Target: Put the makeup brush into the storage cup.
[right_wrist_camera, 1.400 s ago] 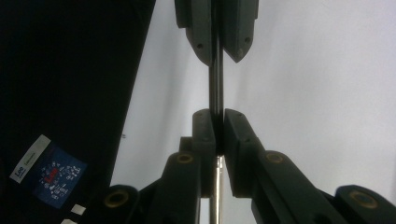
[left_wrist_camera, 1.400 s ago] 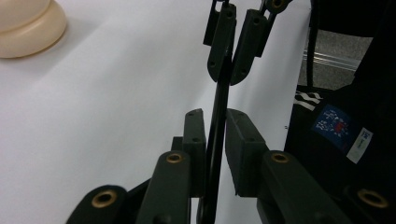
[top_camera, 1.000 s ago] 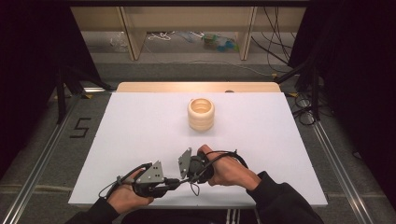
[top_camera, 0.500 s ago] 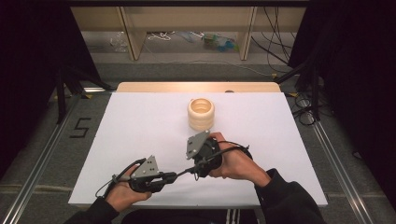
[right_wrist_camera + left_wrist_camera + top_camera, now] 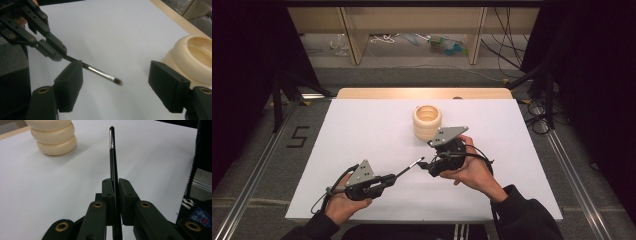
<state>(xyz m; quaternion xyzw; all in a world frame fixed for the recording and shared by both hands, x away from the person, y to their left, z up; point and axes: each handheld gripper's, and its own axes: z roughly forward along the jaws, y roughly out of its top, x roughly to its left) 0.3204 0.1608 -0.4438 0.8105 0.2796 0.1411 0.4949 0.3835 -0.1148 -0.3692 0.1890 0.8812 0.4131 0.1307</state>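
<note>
Near the front edge of the white worktop (image 5: 362,125), left gripper (image 5: 388,179) clamped on a slim black brush (image 5: 113,157), tip aimed right and slightly far toward the right gripper (image 5: 117,82), whose jaws stand wide apart around the brush tip. Best done by bringing those open jaws squarely over the metal ferrule, closing firmly, and only then loosening the left hold. Keep the brush level, clear of the worktop. Brush: thin black handle, silver ferrule, small dark bristle tip. Cream ringed holder (image 5: 427,121) just far of the right gripper, upright, hollow top open.
</note>
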